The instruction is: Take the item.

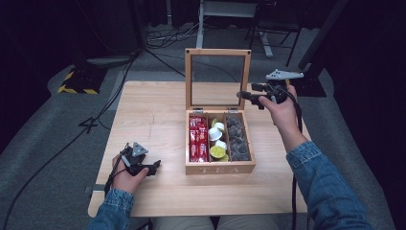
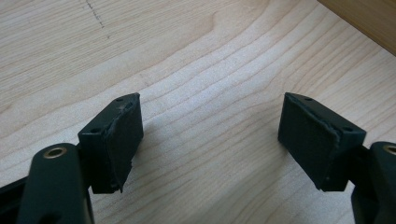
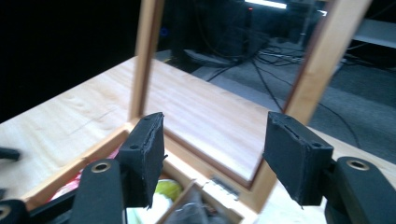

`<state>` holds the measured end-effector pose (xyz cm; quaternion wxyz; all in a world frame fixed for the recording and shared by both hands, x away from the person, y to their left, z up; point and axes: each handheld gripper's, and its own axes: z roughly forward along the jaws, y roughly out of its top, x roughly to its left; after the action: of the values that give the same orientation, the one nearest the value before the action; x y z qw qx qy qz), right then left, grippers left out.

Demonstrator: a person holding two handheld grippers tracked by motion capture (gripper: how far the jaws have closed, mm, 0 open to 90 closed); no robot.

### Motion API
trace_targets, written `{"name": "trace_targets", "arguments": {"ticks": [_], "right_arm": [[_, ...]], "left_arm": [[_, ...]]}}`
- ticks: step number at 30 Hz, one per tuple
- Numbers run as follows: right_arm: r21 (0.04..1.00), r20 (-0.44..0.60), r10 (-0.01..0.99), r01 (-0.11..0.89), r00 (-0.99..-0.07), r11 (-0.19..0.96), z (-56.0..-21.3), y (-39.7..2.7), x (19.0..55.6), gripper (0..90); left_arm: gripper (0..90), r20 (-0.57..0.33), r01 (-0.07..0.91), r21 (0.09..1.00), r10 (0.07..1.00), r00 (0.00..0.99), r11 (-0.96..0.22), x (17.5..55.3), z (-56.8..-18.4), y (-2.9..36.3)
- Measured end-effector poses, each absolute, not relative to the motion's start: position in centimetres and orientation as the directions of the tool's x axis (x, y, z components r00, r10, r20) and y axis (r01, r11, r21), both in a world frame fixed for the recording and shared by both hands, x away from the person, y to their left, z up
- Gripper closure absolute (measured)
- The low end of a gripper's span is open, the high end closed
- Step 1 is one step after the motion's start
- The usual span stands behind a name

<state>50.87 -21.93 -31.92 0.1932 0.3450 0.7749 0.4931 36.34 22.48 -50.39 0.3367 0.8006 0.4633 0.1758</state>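
1. Beside the upright glass lid [image 1: 218, 79] of the tea box [image 1: 219, 167], my right tool [image 1: 245, 96] hangs released, nothing between its jaws.
2. My left tool [image 2: 210, 135] rests released over bare bench [image 1: 153, 115], well apart from the box.
3. I judge that closing the lid is the step: I would catch the lid's right frame edge [image 3: 322, 51] and swing it down slowly, keeping the jaws clear of the packets and pods.
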Motion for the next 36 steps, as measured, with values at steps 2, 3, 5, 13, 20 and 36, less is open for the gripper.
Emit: {"name": "trace_targets", "arguments": {"ticks": [2,3,5,13,20,36], "right_arm": [[0.899,0.045,0.712,0.339,-0.701,0.276,-31.8,-21.6,50.3,37.8],[0.900,0.047,0.706,0.336,-0.706,0.277,-31.8,-21.4,49.9,37.2],[0.900,0.057,0.691,0.336,-0.720,0.276,-31.8,-20.9,49.2,36.1],[0.900,0.072,0.658,0.333,-0.749,0.281,-31.7,-19.4,47.2,28.9],[0.899,0.068,0.658,0.333,-0.750,0.286,-31.9,-18.1,46.2,21.4],[0.878,0.114,0.620,0.371,-0.776,0.303,-33.4,-14.7,45.1,37.7]], "left_arm": [[22.4,-0.025,0.620,0.702,0.858,0.513,-0.351,36.4,-50.4,22.5],[22.4,-0.023,0.619,0.702,0.857,0.514,-0.352,36.4,-50.4,22.5],[22.4,-0.024,0.619,0.702,0.857,0.515,-0.352,36.5,-50.4,22.4],[22.4,-0.024,0.620,0.702,0.858,0.513,-0.350,36.5,-50.4,22.4],[22.4,-0.024,0.620,0.702,0.859,0.512,-0.350,36.4,-50.4,22.4],[22.5,-0.026,0.622,0.702,0.860,0.510,-0.348,36.3,-50.4,22.4]]}}
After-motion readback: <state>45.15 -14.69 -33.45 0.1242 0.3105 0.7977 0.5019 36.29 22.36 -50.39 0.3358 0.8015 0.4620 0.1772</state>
